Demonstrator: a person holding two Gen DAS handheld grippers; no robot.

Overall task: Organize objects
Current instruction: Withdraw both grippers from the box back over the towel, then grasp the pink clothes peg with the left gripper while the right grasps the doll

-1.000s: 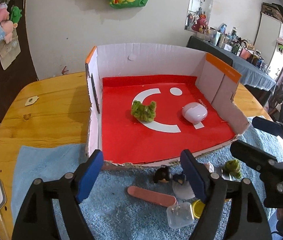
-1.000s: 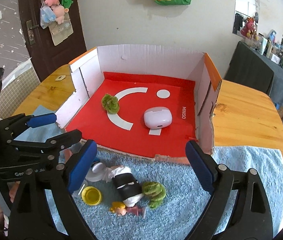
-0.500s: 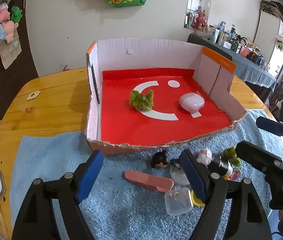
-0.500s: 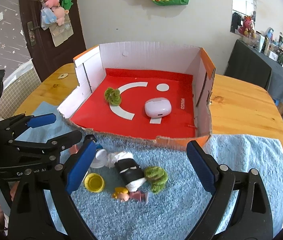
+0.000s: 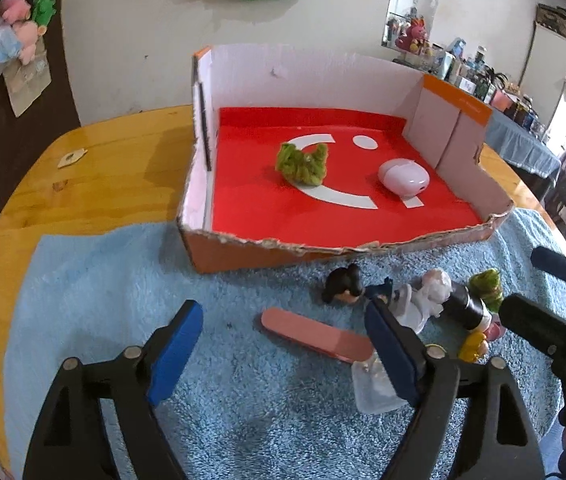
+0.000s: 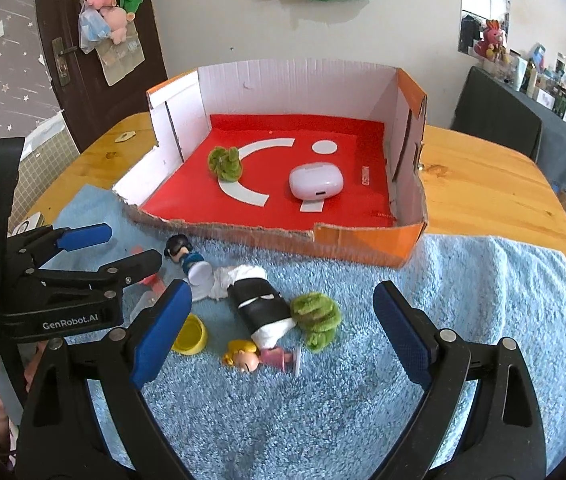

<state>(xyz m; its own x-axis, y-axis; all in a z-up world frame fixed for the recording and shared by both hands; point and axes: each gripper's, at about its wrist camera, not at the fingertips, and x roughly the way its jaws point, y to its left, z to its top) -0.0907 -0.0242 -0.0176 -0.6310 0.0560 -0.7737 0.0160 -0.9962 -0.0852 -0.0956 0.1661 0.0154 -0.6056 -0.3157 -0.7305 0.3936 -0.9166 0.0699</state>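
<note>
left gripper (image 5: 283, 342): opening wider, empty, lowered toward pink stick (image 5: 317, 335) | right gripper (image 6: 283, 330): spread, empty | pick pending

1. We have drawn both grippers back from the cardboard box (image 5: 323, 184); in both views its torn front edge now sits higher than a second ago, with more blue towel (image 6: 463, 300) showing in front of it.
2. The left gripper (image 5: 283, 344) has its fingers opening wider, with nothing between them, above the pink strip (image 5: 315, 334).
3. From the left wrist we now see toys that were hidden a second ago: the white figure (image 5: 431, 292) and the black cylinder (image 5: 467, 306).
</note>
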